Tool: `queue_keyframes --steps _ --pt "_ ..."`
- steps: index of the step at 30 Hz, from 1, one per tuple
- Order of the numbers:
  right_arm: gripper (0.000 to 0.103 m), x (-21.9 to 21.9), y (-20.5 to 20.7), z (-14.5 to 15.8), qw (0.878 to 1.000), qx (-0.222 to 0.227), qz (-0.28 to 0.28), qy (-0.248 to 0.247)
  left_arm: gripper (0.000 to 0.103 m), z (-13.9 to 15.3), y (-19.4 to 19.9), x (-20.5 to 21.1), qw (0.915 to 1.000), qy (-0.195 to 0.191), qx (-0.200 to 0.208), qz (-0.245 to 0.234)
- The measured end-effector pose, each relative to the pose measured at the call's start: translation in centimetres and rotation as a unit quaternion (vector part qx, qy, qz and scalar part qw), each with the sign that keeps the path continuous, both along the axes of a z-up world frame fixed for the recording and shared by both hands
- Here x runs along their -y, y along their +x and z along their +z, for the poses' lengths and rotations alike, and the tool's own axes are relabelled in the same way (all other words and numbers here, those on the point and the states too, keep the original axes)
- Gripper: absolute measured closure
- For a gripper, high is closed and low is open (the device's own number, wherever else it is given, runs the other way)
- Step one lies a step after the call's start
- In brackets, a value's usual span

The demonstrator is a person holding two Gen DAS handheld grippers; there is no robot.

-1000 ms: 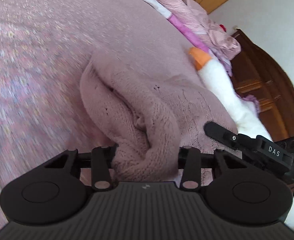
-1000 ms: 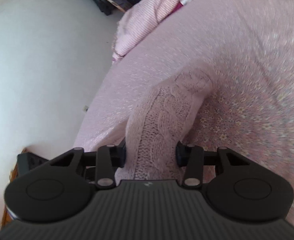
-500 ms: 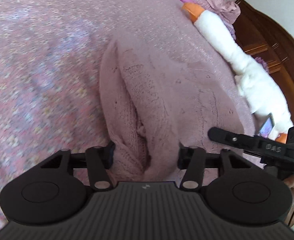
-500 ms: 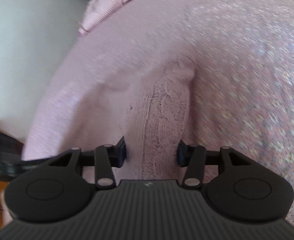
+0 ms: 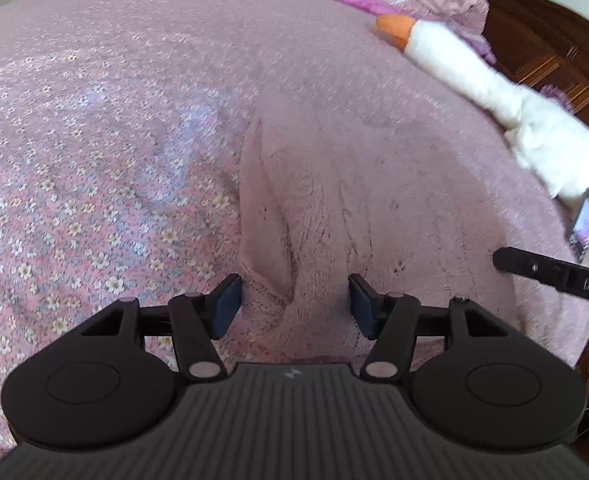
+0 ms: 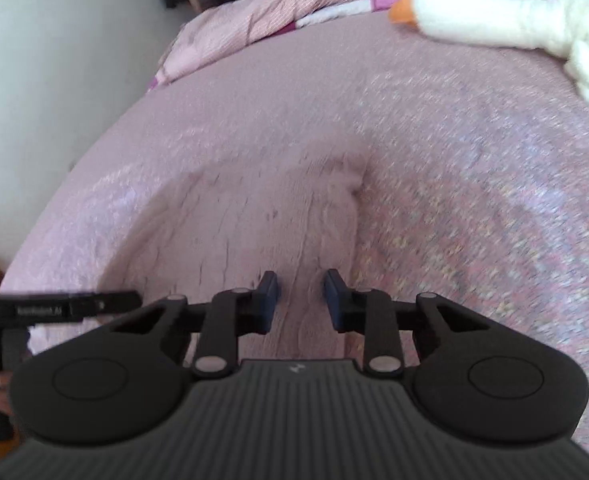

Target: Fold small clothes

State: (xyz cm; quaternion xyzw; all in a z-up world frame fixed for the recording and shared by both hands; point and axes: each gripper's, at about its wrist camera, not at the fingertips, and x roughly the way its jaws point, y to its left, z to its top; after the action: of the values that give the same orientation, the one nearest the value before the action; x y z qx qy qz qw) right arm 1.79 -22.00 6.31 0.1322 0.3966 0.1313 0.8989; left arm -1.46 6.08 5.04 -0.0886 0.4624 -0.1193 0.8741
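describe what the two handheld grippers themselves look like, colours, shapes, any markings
Both the left gripper and the right gripper are matte black, with a ribbed body, two round discs, silver pivot pins and dark blue finger pads. A small logo marks each body. Seen side-on, the right gripper's finger reads "DAS".

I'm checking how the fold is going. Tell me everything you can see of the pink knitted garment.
The pink knitted garment is a dusty-pink, cable-patterned knit, lying spread on the floral bedspread. A raised fold runs along one side. Its near edge bunches between the left gripper fingers; the right gripper straddles another part. Whether either grips it is unclear.
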Motion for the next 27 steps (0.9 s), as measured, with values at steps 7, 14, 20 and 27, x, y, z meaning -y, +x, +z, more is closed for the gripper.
queue_keyframes --steps 7,14,20,27 --pt "0.072 0.7 0.7 -1.6 1.0 -0.004 -0.01 0.02 0.035 -1.0 0.4 -0.3 0.9995 -0.011 -0.018 0.025" --pt "0.047 -0.3 -1.7 -0.1 0.999 0.009 -0.036 -0.003 0.035 1.5 -1.8 1.3 0.9994 0.029 0.016 0.001" --pt "0.029 -1.4 -4.4 0.2 0.998 0.01 -0.026 -0.05 0.021 2.1 -4.3 2.6 0.9977 0.066 0.011 -0.01" --pt "0.029 -2.6 -5.7 -2.3 0.996 -0.042 -0.023 -0.082 0.02 -1.0 -4.7 4.9 0.994 0.106 -0.027 -0.011"
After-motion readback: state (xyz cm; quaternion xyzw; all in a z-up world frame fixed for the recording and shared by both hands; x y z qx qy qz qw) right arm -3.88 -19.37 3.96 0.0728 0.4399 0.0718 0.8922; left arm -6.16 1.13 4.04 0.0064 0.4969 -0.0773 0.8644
